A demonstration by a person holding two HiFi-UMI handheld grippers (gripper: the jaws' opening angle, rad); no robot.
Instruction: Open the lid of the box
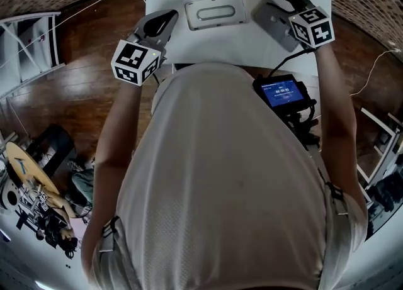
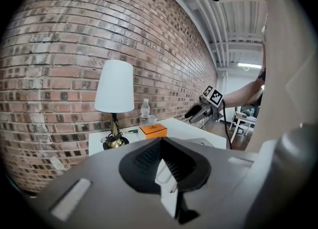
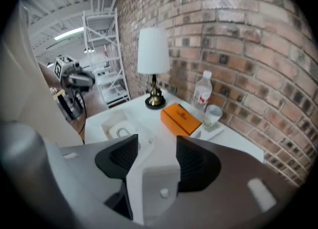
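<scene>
1. Left side first: my left claw hangs in the air with its pads pressed together and nothing between them. A lamp stands far ahead of it by the brick wall, and an orange carton sits just beyond its tips.
2. The box is on the white table, ahead of this claw, off to its right and below it. It is well apart from the pads, with no contact.
3. In the middle, the lid is the pale top face with an oval recess. From the head view I judge that it is on and seated flat, though I can't make out a seam or a latch from here.
4. Over to the right, my right claw is held up too, its jaws partly spread. Only bare table shows through the gap, so it grips nothing.
5. From this claw the box lies ahead, down and to the left of the gap. The orange carton is straight out past the tips, and a water bottle stands further right against the bricks.
6. As I read it, the step in hand is the approach. Neither claw has reached the box and the opening itself hasn't begun.
7. The next move calls for both claws to come down to the table. I'd use the left to steady the box's near side. The right needs enough spread to take the lid's edge or hook the recess, then lift it clear. The thing to watch is the whole box sliding or rising with the lid if it isn't held down.
</scene>
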